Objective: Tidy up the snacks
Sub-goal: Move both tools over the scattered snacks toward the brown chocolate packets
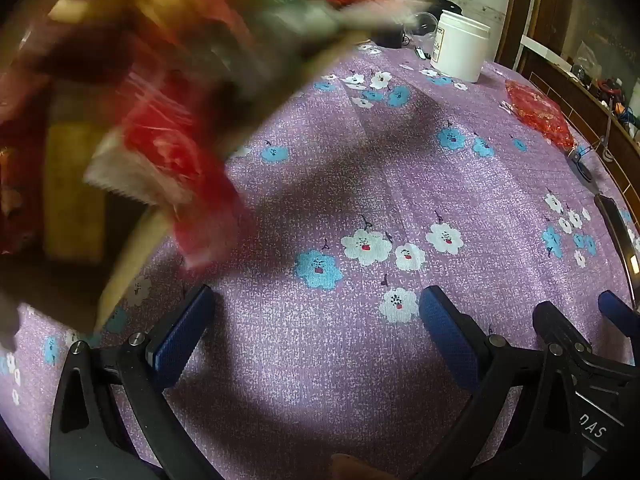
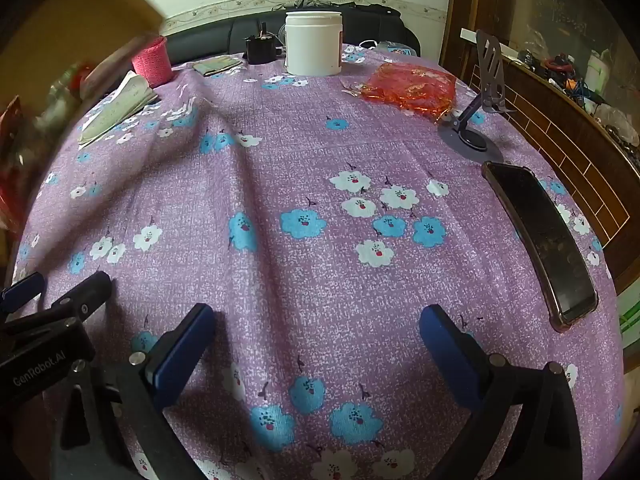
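Hovering over the counter [image 2: 320, 152] draped in purple cloth printed with blue and white flowers, both your tools stand ready: the left hand-held gripper [image 1: 316, 320] and the right hand-held gripper [image 2: 318, 332] each have their blue-padded jaws spread wide with nothing between them. The snacks appear as a blurred heap of red and silver foil packets [image 1: 168, 152] at the upper left of the left wrist view, over a tan cardboard-coloured shape that may be a box; the blur leaves that unclear. A crinkled red-orange plastic bag [image 2: 412, 86] lies at the upper right, beside a white lidded plastic tub [image 2: 314, 42]. Let the packets settle before you reach. Pinch one by its flat sealed edge, and steer clear of the black phone [image 2: 540, 240] at the right edge.
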`<state>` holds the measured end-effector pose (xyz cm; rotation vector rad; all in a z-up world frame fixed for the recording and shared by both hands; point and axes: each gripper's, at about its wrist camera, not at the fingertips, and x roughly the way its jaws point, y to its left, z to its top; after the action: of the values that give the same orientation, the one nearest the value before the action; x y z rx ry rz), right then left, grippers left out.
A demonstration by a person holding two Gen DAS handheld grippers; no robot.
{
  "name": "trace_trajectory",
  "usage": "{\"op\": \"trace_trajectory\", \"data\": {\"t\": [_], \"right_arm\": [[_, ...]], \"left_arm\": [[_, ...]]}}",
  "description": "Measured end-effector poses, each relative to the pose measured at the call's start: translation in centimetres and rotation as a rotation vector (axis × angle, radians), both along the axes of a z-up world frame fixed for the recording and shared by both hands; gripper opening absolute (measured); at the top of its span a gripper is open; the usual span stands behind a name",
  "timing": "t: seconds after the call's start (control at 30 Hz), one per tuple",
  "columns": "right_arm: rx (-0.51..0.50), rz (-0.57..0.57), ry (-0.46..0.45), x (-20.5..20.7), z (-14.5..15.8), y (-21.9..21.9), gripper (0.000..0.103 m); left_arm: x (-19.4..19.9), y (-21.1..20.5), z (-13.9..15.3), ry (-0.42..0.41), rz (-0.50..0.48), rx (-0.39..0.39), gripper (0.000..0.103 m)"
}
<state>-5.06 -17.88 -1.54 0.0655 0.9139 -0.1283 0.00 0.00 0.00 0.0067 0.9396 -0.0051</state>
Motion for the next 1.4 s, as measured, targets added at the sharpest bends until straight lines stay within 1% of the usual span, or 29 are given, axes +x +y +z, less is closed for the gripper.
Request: {"op": "trace_trajectory", "data": {"t": [1.4], "right_arm": [[0.003,0.000,0.000,-0.07,-0.07,-0.06,0.103]], "left_arm": [[0.09,-0.03,-0.03,0.000,-0.001,-0.001,0.103]]}}
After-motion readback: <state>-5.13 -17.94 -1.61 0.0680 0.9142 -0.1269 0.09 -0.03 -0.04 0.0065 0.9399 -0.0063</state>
